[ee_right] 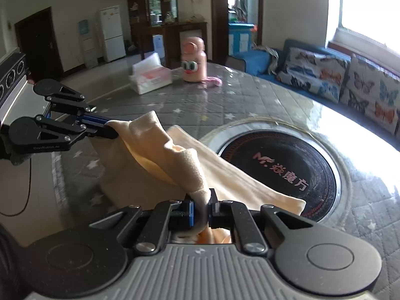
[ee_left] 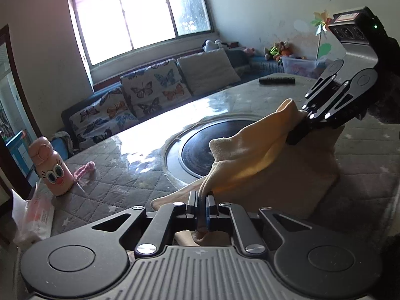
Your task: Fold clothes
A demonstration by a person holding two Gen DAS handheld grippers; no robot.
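Right now your desk (ee_right: 175, 105), with its grey quilted, star-printed cover, carries everything, and a round black cooktop (ee_right: 282, 167) is set into its middle, printed with a red "MF" mark and Chinese characters. Across the near side of that cooktop lies the pale yellow cloth (ee_right: 225, 175), its lower layer flat on the desk while its upper edge is lifted off it and hangs between your two tools. Your left gripper (ee_left: 203, 197) points downward, jaws closed tight on one corner of the raised edge. Your right gripper (ee_right: 202, 200) also tilts down, jaws clamped on the opposite corner, with fabric bunched between the pads. Seen from the right wrist, the left tool comes in from the left, and small lettering on its link reads "GenRobot.AI". Toward the far left of the desk sit a white tissue pack (ee_right: 150, 76) with a pink label too blurred to read, and a pink bottle (ee_right: 193, 60) with a cartoon face, near each other.
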